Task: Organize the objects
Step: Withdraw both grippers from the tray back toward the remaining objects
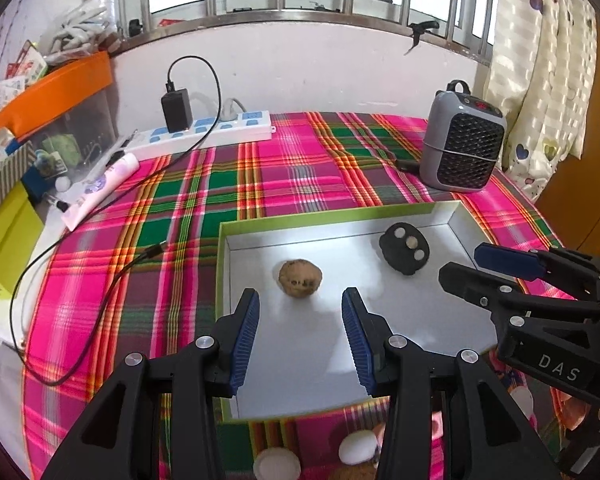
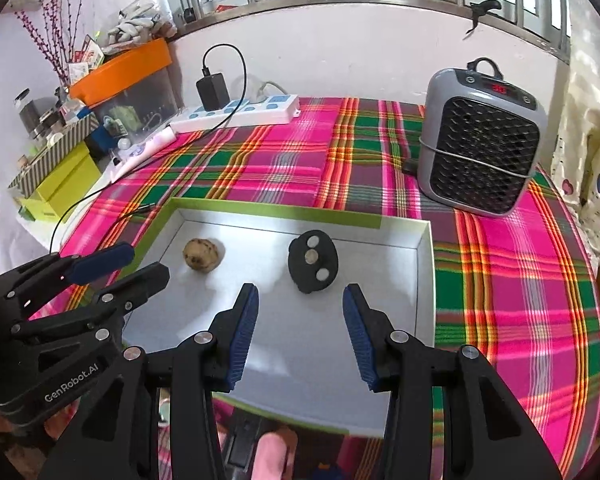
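Two things are already found inside the shallow box [image 1: 224, 264]: a brown walnut [image 1: 301, 279] toward its left and a black oval piece [image 1: 405, 248] toward its right, well apart. More small things (a white egg-like ball [image 1: 356, 446] among them) are seen on the plaid cloth [image 1: 292, 168] at the near edge, so sorting is judged unfinished. The oval's long axis is slanted, near end rightward. The left gripper [image 1: 300, 336] and the right gripper [image 2: 300, 336] are both spread and empty.
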Available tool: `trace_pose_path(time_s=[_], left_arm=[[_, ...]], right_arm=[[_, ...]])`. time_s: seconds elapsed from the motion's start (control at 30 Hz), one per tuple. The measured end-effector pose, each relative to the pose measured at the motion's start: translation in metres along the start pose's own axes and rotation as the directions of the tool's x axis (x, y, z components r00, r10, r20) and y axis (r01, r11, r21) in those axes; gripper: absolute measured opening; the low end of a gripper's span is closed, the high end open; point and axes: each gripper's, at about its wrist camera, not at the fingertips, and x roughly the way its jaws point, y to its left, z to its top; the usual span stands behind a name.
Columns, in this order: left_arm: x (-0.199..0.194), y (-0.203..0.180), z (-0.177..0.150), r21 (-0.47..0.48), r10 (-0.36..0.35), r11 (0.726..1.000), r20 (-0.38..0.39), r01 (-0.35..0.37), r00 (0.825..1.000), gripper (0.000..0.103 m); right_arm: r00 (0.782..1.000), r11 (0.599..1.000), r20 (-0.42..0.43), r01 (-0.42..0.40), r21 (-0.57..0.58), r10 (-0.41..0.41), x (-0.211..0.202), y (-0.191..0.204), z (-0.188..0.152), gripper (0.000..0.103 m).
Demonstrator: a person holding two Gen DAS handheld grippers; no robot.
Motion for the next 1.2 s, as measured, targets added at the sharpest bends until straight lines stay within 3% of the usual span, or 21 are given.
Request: trace_pose_path(time_s=[0.5, 1.2], left_arm=[[-0.039, 0.006, -0.037, -0.011, 0.017, 1.0, 0.057, -0.016, 0.998, 0.042], [-0.057, 0.034, -0.087, -0.084, -0.001, 0.996, 0.047, 0.005, 0.999, 0.043]], right_arm=[[0.996, 0.999, 0.084, 0.032, 0.038, -0.035, -0.037, 0.007, -0.04, 0.045], [0.986, 0.996, 0.142, 0.077, 0.047, -0.083, -0.066, 0.012, -0.086, 0.045]])
